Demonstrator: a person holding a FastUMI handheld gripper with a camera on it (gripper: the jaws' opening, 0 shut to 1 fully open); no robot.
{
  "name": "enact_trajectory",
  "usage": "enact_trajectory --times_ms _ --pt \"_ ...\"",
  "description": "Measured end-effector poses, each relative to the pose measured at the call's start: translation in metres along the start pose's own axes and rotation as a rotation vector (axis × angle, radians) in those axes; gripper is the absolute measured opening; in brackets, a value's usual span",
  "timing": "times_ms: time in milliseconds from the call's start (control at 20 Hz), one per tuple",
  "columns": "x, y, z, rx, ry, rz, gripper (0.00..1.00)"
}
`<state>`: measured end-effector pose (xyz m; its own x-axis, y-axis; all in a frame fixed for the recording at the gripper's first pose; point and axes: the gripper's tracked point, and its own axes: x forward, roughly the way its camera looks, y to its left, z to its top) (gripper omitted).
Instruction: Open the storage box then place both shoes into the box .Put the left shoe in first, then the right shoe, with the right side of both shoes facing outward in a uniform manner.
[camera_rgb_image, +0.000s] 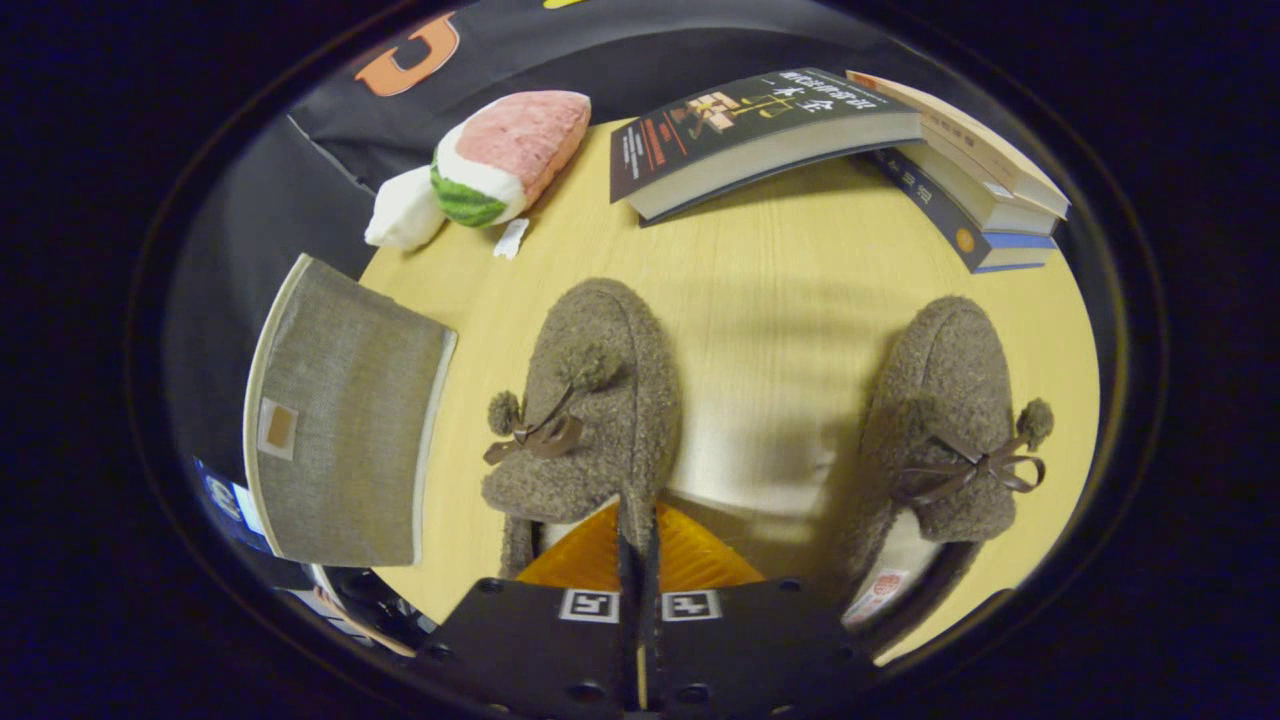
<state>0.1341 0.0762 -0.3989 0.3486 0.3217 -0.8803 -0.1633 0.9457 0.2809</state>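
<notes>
Now tongs pinched on left shoe's collar, book print unreadable

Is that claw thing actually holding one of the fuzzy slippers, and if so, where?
Yes. The gripper is shut on the left shoe, its fingers pinching the side wall at the shoe's opening. The right shoe lies free on the table.

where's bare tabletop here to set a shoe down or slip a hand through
Widest bare patch: between the two shoes, left one, right one, running up to the books. A narrower strip lies between the left shoe and the storage box. Crowded: the far edge, plush toy to books. The claw grips the left shoe's side.
</notes>
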Motion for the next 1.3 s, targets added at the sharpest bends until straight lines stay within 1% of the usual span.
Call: enact_trajectory --times_ms 50,150,300,400,650,800,900,1050,1150,1300 --pt "-0.005 0.001 0.001 0.010 -0.006 0.013 0.01" --pt "-0.013 0.006 0.002 0.023 -0.025 0.026 0.01" --pt "-0.044 0.032 0.009 0.064 -0.054 0.101 0.01" --pt "-0.067 0.052 0.015 0.100 -0.080 0.129 0.01" --pt "-0.120 0.132 0.032 0.097 -0.150 0.202 0.00" --pt "-0.137 0.207 0.037 0.095 -0.149 0.302 0.01" --pt "-0.137 0.249 0.039 0.075 -0.145 0.335 0.00" --pt "-0.114 0.299 0.033 0.042 -0.119 0.313 0.00" --pt "-0.093 0.324 0.028 0.073 -0.114 0.286 0.01" --pt "-0.062 0.353 0.011 0.171 -0.069 0.241 0.01"
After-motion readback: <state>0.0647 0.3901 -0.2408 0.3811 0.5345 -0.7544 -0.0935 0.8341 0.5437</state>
